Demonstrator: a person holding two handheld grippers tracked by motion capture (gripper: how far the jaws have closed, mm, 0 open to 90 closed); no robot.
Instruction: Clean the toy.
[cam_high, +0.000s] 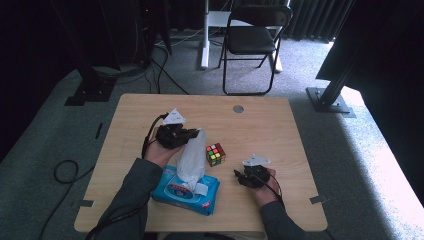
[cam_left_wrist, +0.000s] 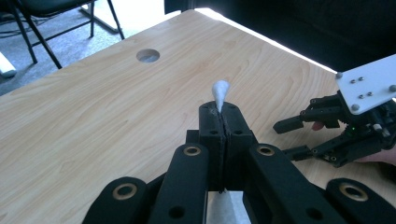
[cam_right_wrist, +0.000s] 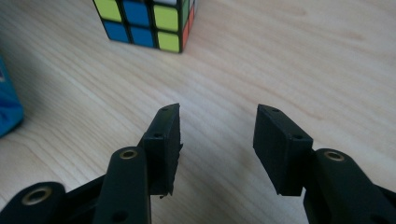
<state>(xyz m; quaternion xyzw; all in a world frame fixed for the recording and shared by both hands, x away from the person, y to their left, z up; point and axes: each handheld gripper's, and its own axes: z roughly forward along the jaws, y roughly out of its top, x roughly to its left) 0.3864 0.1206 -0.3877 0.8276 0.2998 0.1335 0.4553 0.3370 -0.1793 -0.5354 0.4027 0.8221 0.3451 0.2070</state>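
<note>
My left hand-held gripper (cam_high: 192, 134) is clenched on a wet wipe (cam_high: 191, 157), left of centre, drawn up from its blue pack (cam_high: 172, 192). My right hand-held gripper (cam_right_wrist: 217, 133) hangs released over bare bench (cam_right_wrist: 280, 56).

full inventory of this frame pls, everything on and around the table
wipe: 1, white, drawn up out of the pack, top pinched in the left gripper
wipes pack: 1, blue, near left part of the table
puzzle cube: 1, multicoloured, mid table, right of the wipe
table: 1, light wood, with a round hole near its far edge
folding chair: 1, black, on the carpet beyond the table
cables: several, black, on the grey carpet at left
left gripper: 1, black, jaws shut on the wipe
right gripper: 1, black, jaws apart with nothing between them, over bare table near the cube
hands: 2, one on each gripper, dark sleeves
</note>
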